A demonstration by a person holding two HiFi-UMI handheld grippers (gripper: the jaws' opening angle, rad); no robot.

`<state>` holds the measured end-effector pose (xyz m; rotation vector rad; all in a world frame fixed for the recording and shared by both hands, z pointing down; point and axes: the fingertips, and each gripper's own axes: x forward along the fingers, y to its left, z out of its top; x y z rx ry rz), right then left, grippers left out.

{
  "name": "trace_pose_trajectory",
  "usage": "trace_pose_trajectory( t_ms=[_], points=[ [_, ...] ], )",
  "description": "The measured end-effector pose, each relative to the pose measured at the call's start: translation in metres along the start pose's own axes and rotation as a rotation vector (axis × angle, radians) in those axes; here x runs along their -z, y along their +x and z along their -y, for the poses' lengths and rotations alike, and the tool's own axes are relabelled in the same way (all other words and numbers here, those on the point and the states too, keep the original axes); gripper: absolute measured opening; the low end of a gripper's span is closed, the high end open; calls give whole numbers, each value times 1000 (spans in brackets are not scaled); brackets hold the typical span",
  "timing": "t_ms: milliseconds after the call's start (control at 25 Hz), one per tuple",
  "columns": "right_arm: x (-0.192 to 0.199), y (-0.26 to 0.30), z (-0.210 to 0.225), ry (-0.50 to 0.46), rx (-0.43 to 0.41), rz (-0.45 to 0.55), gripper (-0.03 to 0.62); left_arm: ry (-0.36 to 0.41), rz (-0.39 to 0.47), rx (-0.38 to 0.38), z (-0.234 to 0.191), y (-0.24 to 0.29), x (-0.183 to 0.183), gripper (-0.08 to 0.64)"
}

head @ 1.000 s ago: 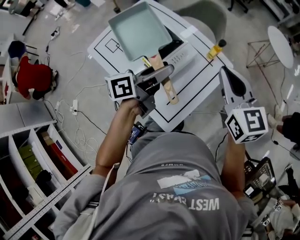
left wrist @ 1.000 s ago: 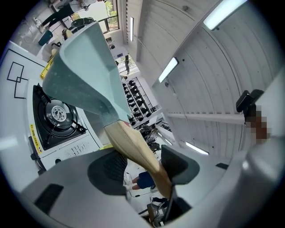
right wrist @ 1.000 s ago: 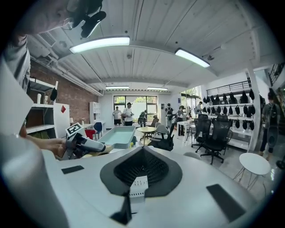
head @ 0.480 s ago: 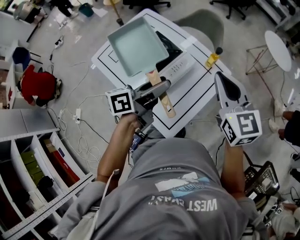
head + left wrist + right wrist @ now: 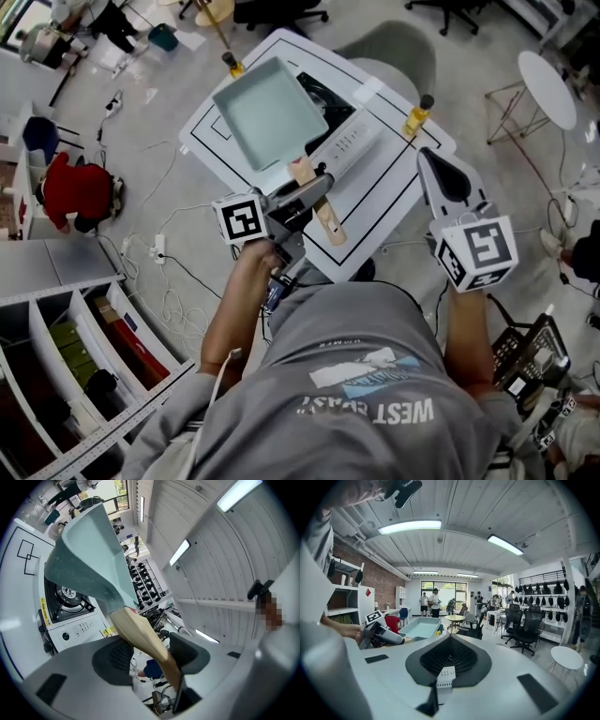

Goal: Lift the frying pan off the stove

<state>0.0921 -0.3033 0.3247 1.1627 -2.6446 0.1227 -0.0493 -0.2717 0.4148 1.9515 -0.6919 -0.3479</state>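
While the left gripper (image 5: 302,195) clamps its jaws on the handle (image 5: 323,214) to hold the frying pan (image 5: 267,112) off the stove (image 5: 349,142), the right gripper (image 5: 442,176) idles, jaws together, empty.

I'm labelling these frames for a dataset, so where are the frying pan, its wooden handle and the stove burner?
frying pan (image 5: 270,112): head view, middle of its pale green inside.
wooden handle (image 5: 140,632): left gripper view, mid-length of the bare wood.
stove burner (image 5: 69,594): left gripper view, centre of the burner ring.
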Motion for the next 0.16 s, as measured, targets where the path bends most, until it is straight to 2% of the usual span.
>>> trace_pose_trajectory(
  t_ms=[160],
  points=[
    [21,-2,7,2,-3,1,8,2,-5,-5,-14,8,14,233]
  ],
)
